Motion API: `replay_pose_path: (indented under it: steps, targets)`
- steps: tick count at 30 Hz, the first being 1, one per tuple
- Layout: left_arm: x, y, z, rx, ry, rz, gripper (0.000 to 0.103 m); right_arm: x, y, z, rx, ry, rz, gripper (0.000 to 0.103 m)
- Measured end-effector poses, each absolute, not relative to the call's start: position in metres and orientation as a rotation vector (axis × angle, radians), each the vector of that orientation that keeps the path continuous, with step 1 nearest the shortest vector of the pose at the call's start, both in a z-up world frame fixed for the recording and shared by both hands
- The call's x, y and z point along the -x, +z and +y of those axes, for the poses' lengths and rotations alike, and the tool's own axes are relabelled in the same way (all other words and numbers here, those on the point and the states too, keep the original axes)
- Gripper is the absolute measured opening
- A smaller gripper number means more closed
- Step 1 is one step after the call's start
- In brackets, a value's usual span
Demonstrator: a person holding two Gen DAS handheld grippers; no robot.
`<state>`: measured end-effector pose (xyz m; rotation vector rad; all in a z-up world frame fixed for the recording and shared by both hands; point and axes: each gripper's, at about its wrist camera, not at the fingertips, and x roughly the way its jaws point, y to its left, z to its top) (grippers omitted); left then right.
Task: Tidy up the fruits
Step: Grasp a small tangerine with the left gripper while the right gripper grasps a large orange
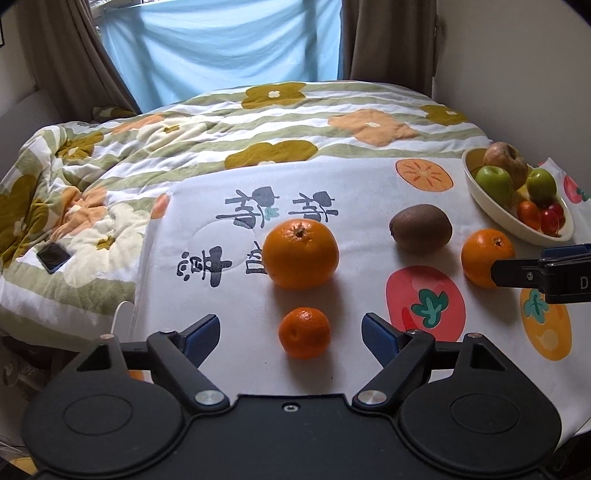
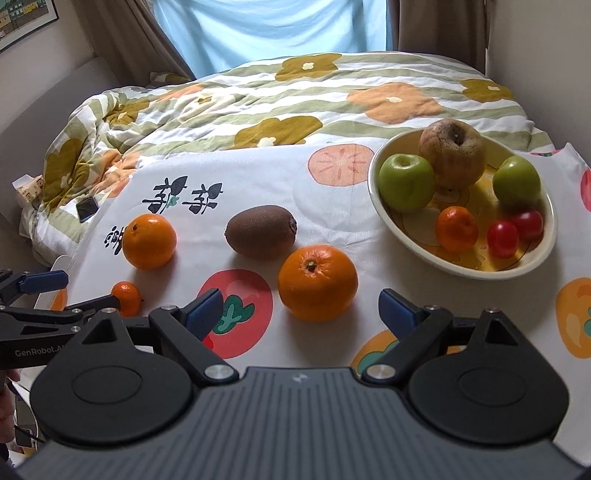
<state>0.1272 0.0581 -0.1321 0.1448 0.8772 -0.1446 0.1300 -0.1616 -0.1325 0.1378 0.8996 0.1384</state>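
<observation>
Both tools spread: left tool (image 1: 290, 330) w/ small mandarin (image 1: 304, 333) between tips, right tool (image 2: 301, 310) partly hiding orange (image 1: 487, 256).

Bedroom. Bed (image 1: 280, 122) with quilt (image 2: 229, 110) in green stripes and orange, olive flowers, bunched at left. Printed white cloth (image 1: 236, 295) spread over near part. Window behind, covered by pale blue sheet (image 1: 221, 48), daylight through it; brown curtains (image 1: 66, 55) either side. Cream walls (image 2: 535, 44); framed picture (image 2: 22, 18) upper left. Phone (image 1: 53, 257) on quilt.
</observation>
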Motion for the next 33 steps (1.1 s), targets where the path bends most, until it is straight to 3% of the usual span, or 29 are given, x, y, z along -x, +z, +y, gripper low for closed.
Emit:
replay_pose_path:
  steps: [10,14,26,33]
  targets:
    - [-0.144,-0.157,0.062,-0.155,-0.23,0.925,0.056,-0.138,-0.15,-0.156,-0.158,0.077,0.921,0.103]
    - [-0.147,-0.161,0.063,-0.135,-0.247,0.938,0.041,-0.139,-0.152,-0.156,-0.159,0.07,0.923,0.103]
    - [-0.135,-0.161,0.065,-0.132,-0.225,0.917,0.04,-0.147,-0.162,-0.154,-0.137,0.075,0.935,0.103]
    - [-0.128,-0.162,0.064,-0.144,-0.206,0.911,0.04,-0.153,-0.166,-0.153,-0.127,0.095,0.922,0.094]
